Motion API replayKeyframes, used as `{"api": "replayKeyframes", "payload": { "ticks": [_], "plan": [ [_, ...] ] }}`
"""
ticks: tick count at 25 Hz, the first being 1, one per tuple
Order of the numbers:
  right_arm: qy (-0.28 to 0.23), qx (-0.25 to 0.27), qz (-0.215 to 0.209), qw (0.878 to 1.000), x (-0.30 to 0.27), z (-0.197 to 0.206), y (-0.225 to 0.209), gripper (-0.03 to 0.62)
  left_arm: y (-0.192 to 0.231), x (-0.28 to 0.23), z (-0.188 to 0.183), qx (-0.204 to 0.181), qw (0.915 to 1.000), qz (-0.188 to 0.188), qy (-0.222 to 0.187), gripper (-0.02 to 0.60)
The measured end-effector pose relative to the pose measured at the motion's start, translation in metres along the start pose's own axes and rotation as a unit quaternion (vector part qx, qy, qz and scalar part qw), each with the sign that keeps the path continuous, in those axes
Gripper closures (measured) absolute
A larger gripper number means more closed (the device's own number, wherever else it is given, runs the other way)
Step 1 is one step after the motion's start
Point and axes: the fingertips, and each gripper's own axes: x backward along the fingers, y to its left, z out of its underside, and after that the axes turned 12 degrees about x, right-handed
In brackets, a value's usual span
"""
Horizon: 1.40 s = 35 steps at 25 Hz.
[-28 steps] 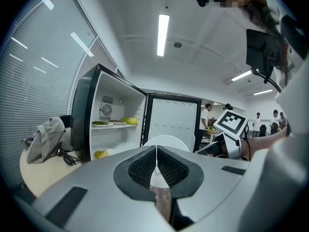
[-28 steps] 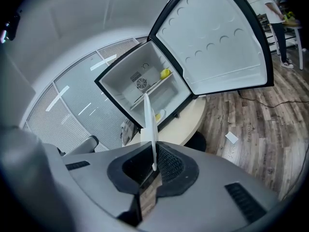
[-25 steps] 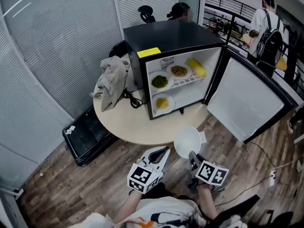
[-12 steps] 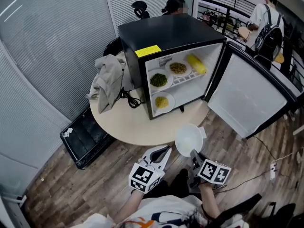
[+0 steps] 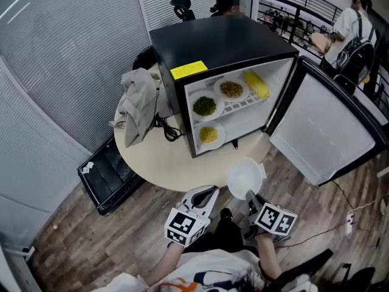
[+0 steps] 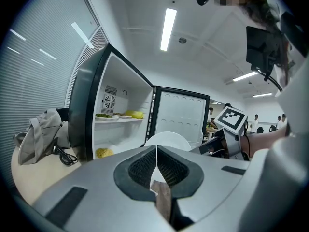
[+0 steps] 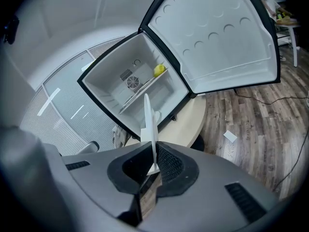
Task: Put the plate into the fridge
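Note:
My right gripper is shut on the rim of an empty white plate, held just off the near edge of the round table. The right gripper view shows that plate edge-on between the pads. The small black fridge stands on the table with its door swung open to the right. Inside sit plates of green food, brown food and yellow food, plus a yellow corn cob. My left gripper is shut and holds nothing, left of the plate.
A grey cloth and a black cable lie on the table left of the fridge. A black case sits on the floor at left. People stand at the back right. A cord runs over the wood floor.
The view has shifted slightly, so the fridge sits a bit lower and more to the right. Both grippers and the plate keep their place in front of me.

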Motion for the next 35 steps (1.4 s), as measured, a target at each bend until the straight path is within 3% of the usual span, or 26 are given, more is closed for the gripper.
{"api": "replayKeyframes", "payload": {
  "ticks": [15,19,22,35],
  "plan": [
    [0.024,0.004,-0.018,1.000,-0.069,-0.068,-0.036,0.568,0.038,-0.083,-0.023,0.007,0.9996,-0.025,0.009,0.568],
    [0.029,0.000,-0.024,0.999,-0.092,-0.085,-0.045,0.568,0.039,-0.104,-0.027,-0.021,0.9995,-0.013,0.022,0.569],
    [0.036,-0.011,-0.035,0.999,-0.110,-0.096,-0.050,0.568,0.044,-0.119,-0.028,-0.032,0.9989,-0.014,0.031,0.569],
    [0.059,-0.057,-0.052,0.995,-0.172,-0.121,-0.075,0.568,0.069,-0.162,-0.038,-0.017,0.9983,-0.037,0.041,0.569]
  ]
}}
